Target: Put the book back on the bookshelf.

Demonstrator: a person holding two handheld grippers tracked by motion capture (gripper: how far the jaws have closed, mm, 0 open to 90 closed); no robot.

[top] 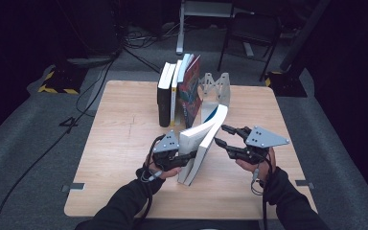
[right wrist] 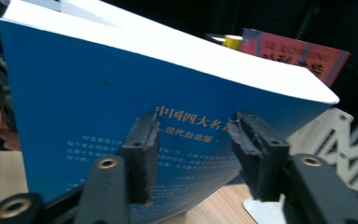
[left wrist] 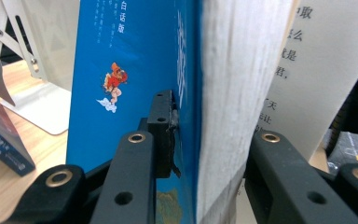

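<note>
A thick blue-covered book (top: 202, 143) stands tilted on its lower edge near the middle of the wooden table (top: 120, 143). My left gripper (top: 191, 155) is shut on it from the left. In the left gripper view one jaw presses the blue cover (left wrist: 121, 46) and the other sits behind the white page block, so the left gripper (left wrist: 212, 135) clamps the book's thickness. My right gripper (top: 220, 134) hangs open just right of the book. In the right gripper view the right gripper (right wrist: 191, 149) has its jaws apart in front of the blue cover (right wrist: 74, 93), with Chinese lettering between them.
A row of upright books (top: 177, 91) stands at the table's back, leaning against a white metal bookend (top: 218, 88). The bookend (left wrist: 23, 56) and a red book (right wrist: 298, 56) lie close behind the held book. A chair (top: 251, 28) and cables sit beyond the table.
</note>
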